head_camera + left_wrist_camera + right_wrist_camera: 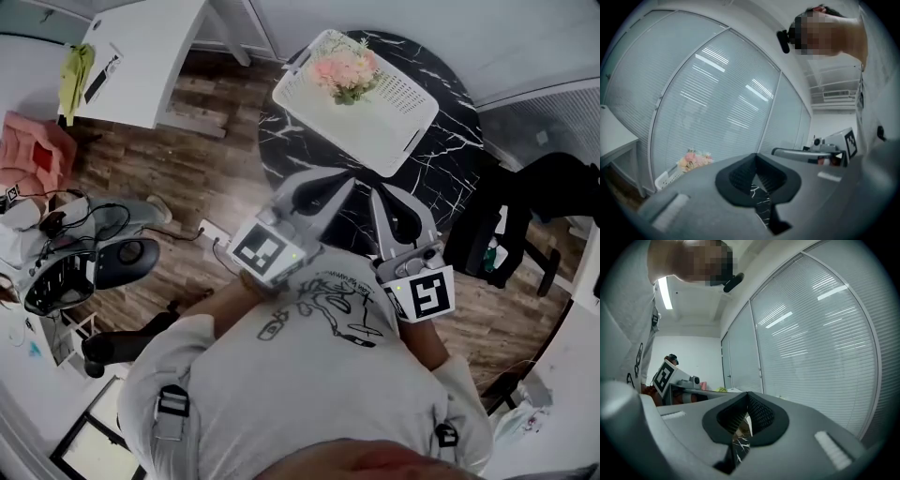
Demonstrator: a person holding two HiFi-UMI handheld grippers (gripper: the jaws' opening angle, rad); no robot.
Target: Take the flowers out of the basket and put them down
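Note:
A bunch of pink and cream flowers stands in a white perforated basket on the far side of a round black marble table. My left gripper and right gripper are held side by side over the table's near edge, pointing level toward the basket and well short of it. Both are shut with nothing between the jaws. In the left gripper view the flowers and basket show low at the left, beyond my shut left gripper, with the right gripper alongside. The right gripper view shows only its shut gripper.
A white desk with a yellow-green cloth stands at the back left. A black office chair sits on the wood floor at the left, and another dark chair at the right. Glass walls with blinds lie behind the table.

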